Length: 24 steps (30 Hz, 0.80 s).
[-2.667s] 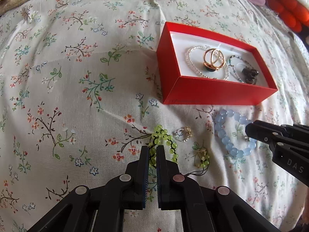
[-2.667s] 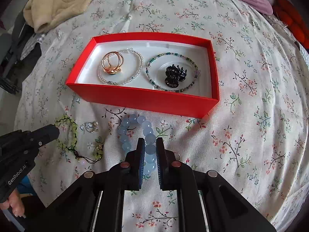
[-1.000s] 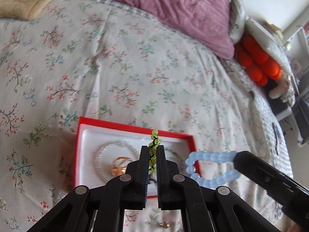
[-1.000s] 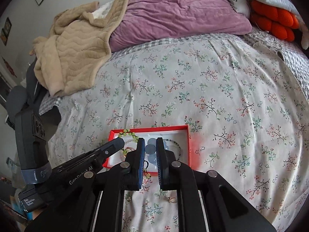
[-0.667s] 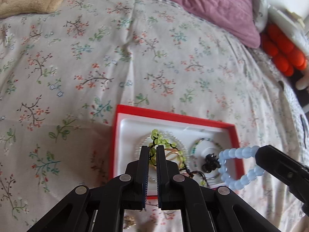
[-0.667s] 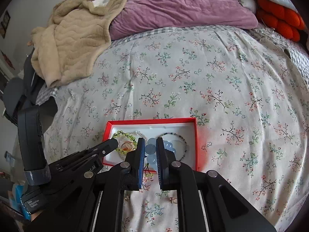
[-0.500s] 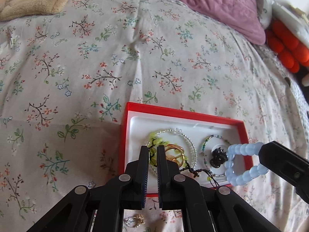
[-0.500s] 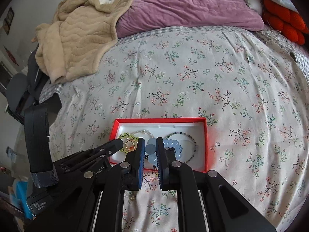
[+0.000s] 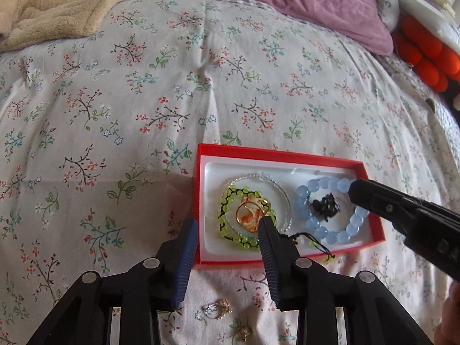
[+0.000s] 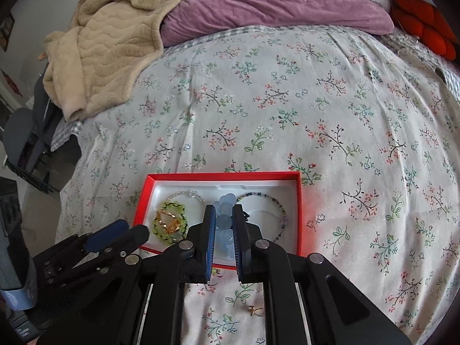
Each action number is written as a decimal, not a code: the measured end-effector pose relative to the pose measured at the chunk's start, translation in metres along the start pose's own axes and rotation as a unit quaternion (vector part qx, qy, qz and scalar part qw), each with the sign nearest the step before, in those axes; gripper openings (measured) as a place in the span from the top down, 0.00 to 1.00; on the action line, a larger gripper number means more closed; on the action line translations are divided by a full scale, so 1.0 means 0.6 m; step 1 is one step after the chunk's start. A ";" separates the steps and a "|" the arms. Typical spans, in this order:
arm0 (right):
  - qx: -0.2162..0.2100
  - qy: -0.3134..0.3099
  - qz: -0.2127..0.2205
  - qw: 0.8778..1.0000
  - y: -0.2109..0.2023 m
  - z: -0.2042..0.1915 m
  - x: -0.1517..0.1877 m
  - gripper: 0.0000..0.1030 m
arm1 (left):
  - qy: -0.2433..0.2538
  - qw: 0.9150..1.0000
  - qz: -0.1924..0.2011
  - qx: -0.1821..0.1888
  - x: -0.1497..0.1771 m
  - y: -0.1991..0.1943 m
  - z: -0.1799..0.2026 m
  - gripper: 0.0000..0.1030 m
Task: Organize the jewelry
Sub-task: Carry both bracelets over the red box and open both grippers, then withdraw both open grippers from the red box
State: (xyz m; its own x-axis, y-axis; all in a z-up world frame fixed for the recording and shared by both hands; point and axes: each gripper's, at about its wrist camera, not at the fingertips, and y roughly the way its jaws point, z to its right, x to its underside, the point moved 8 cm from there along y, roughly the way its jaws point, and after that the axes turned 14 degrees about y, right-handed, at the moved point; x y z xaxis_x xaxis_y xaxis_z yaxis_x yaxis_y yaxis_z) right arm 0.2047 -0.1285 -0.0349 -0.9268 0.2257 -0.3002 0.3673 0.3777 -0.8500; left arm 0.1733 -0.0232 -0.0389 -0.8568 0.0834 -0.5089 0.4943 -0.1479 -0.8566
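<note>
A pale blue bead bracelet (image 9: 330, 210) hangs low inside the right half of the red box (image 9: 201, 260), ringed around a black hair clip (image 9: 325, 205). We grip its far right beads in the right gripper (image 10: 223, 230), clenched and slanting down into the box. Left of it in the box lies the green bracelet (image 9: 244, 215), free beneath our left gripper (image 9: 227, 224), whose jaws are opening. Two rings (image 9: 218, 307) sit on the bed (image 9: 230, 86) just in front of the box.

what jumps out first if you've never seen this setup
The red box on the floral bedspread, holding a green bracelet freed as the left gripper jaws open. The right gripper pinches a blue bracelet over the box's right half.
</note>
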 end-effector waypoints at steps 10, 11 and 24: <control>0.040 0.021 0.014 0.999 0.005 0.056 -0.013 0.87 | 0.025 1.000 -0.009 -0.007 0.014 -0.008 0.004 0.57; 0.042 0.022 0.013 0.999 0.005 0.060 -0.014 0.86 | 0.026 1.000 -0.010 -0.007 0.016 -0.008 0.003 0.55; 0.057 -0.039 0.015 0.997 -0.062 0.055 0.028 0.51 | 0.045 0.998 -0.032 -0.009 0.056 -0.034 0.004 0.21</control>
State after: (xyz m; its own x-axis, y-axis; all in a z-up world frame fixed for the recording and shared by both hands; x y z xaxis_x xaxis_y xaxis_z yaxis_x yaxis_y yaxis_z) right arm 0.1727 -0.1685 -0.0223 -0.9206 0.1623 -0.3551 0.3874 0.2664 -0.8826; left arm 0.1340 -0.0199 -0.0380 -0.8706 0.1806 -0.4576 0.4417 -0.1225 -0.8888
